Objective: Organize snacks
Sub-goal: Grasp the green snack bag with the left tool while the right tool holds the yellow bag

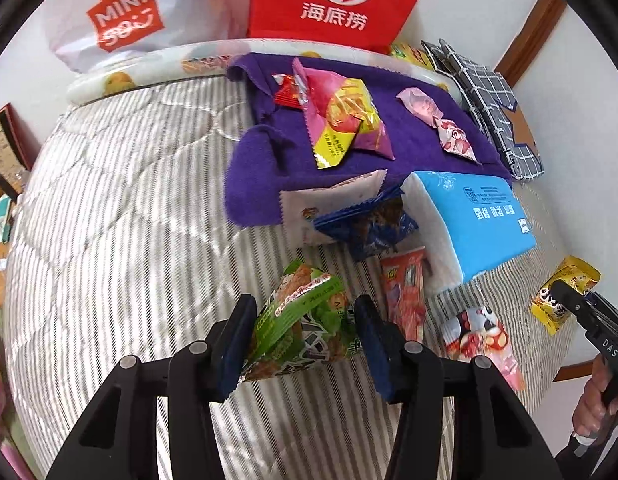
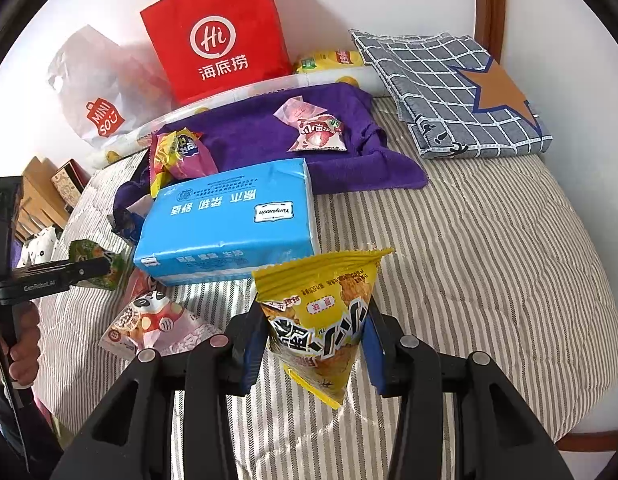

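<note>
Left tongs point(image 1: 305, 336) pinch green snack packet point(image 1: 305, 312), apparently lifted off striped bed point(image 1: 109, 208); right tongs point(image 2: 315, 344) pinch yellow snack packet point(image 2: 329, 316). Several snacks lie on purple towel point(image 1: 409, 140); panda packet point(image 2: 153, 324), others beside tissue pack point(image 2: 229, 224) remain unsorted.

Both wrist views steeply down, close; share tissue pack point(image 1: 485, 220).

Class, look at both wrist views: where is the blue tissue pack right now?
The blue tissue pack lies on the striped bedcover, its far end at the purple towel, in mid-frame in the right wrist view and right of centre in the left.
</note>
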The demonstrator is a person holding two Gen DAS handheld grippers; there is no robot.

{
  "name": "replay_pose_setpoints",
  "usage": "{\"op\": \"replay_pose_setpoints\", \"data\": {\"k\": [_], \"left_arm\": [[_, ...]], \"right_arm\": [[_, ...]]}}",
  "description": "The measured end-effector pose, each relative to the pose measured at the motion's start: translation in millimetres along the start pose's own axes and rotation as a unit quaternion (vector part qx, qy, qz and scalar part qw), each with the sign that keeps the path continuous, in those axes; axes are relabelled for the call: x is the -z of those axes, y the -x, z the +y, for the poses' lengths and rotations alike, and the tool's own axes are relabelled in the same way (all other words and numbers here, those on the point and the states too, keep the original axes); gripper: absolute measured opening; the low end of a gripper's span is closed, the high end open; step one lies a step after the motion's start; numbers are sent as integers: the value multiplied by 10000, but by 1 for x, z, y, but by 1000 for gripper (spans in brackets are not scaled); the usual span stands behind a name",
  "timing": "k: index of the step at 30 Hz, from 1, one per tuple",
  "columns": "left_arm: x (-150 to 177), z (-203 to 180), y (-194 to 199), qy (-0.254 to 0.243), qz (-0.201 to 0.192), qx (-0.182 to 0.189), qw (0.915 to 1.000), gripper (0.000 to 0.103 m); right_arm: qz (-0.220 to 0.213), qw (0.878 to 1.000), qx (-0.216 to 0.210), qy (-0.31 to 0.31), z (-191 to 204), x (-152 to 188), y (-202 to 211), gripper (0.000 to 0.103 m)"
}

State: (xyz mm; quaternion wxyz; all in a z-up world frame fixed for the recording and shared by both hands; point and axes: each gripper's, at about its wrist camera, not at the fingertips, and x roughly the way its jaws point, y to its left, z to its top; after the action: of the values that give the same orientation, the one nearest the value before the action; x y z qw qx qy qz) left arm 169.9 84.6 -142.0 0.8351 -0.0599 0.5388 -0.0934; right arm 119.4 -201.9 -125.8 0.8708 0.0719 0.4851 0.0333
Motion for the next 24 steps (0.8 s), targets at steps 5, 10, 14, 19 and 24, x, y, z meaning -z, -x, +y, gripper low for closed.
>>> {"op": "replay_pose_setpoints", "data": {"k": [5, 10, 14, 19, 24], "left_arm": [[11, 2, 19, 87, -121, 22, 9999, 49], [19, -9, 39, 84, -277, 106, 9995, 49], [22, -22, 52, 68, -404, 204, 9990, 49], [21, -41, 66, 3, -565, 362, 9977, 49], [16, -62, 75, -100, -683, 501, 9964, 49]], "right_arm": [[-38, 10000, -8, 28, 2, 2, 7, 42], [-96, 9999, -7, 87, 6, 2, 18, 42], [-217, 9995, -8, 209, 10, 1, 31, 42], [-333, 9991, 7, 259, 10, -7, 44, 42], [-450, 9986, -41, 277, 10, -18, 54, 42]]}}
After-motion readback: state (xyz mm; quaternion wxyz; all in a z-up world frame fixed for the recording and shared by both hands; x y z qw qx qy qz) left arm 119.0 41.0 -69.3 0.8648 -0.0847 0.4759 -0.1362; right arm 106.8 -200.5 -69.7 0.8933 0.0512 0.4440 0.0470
